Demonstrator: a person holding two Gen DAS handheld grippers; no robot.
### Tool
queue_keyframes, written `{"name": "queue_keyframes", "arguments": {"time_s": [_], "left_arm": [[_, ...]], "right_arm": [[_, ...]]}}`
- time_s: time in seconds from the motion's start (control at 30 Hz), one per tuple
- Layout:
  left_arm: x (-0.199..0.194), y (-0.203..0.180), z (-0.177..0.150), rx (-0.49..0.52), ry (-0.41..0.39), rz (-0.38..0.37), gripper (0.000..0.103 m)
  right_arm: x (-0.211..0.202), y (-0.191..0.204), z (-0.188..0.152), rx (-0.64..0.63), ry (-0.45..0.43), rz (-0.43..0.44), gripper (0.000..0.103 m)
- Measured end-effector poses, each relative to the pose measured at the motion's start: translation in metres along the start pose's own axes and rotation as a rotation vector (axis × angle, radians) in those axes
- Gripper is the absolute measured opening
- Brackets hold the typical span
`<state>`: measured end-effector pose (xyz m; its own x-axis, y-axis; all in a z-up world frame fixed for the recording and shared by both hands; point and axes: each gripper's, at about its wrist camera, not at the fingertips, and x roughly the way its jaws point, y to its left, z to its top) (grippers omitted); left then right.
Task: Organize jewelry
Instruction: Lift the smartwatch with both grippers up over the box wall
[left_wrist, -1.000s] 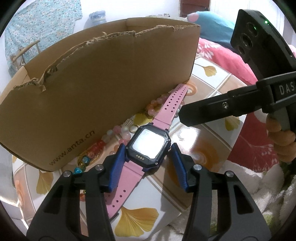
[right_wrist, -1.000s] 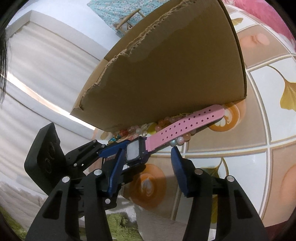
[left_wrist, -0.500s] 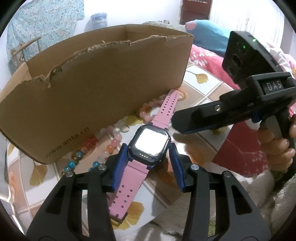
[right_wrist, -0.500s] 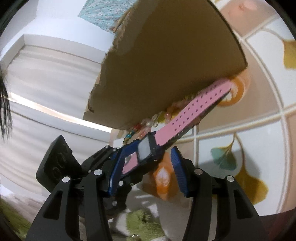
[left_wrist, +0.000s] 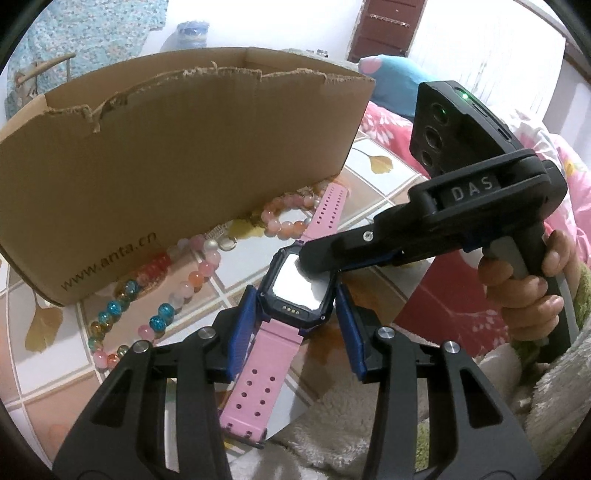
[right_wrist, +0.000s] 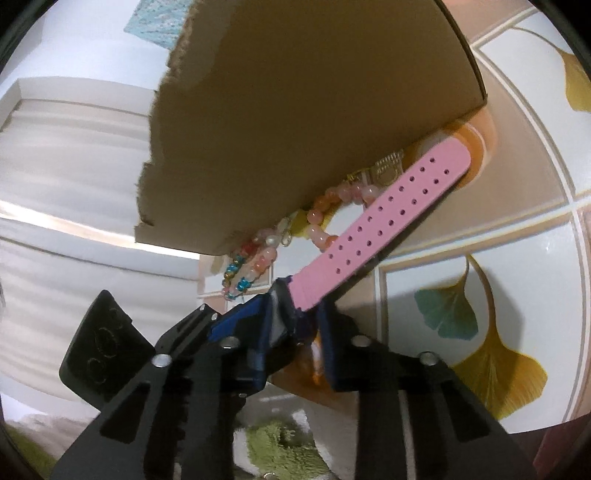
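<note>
- On the far left the box (left_wrist: 177, 147) stands on the tiled table (left_wrist: 48, 373), its torn rim up and nothing visible inside from here
- Just in front of it the beads (left_wrist: 155, 291) lie loose on the table, strung along the foot of the box and touching it in places; they look untouched
- In the middle the watch (left_wrist: 295, 291) sits between the blue pads of the left hand-held gripper (left_wrist: 295, 321), which pinches the dark case from both sides; the far strap reaches toward the box corner, the near strap hangs past the table edge
- A second ago the watch lay closer to the box; it now appears drawn back and raised a little, so the pick-up seems done
- To the right, the right hand-held gripper (left_wrist: 317, 262) has come in from well apart and its tip now covers the top of the watch face; its own view shows the pads (right_wrist: 328, 332) flanking the case where the strap starts, whether they press it I cannot tell
- My reading: a two-handed hold or hand-over before the watch goes into the box
</note>
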<state>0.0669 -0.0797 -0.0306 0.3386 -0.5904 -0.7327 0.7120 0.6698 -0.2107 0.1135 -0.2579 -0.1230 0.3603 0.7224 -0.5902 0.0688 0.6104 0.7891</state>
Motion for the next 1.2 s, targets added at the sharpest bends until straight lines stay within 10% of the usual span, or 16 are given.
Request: {"name": "queue_keyframes", "arguments": {"time_s": [0.3, 0.63, 1.2], "left_arm": [[-0.009, -0.013, -0.004, 0.064, -0.006, 0.078, 0.051], [-0.005, -0.061, -0.023, 0.260, 0.000, 0.374, 0.047], [-0.005, -0.080, -0.040, 0.353, -0.005, 0.463, 0.031]], "right_arm": [[-0.003, 0.010, 0.000, 0.054, 0.003, -0.025, 0.017], [-0.005, -0.009, -0.003, 0.313, 0.050, 0.027, 0.016], [-0.020, -0.029, -0.004, 0.483, 0.129, 0.062, 0.016]]}}
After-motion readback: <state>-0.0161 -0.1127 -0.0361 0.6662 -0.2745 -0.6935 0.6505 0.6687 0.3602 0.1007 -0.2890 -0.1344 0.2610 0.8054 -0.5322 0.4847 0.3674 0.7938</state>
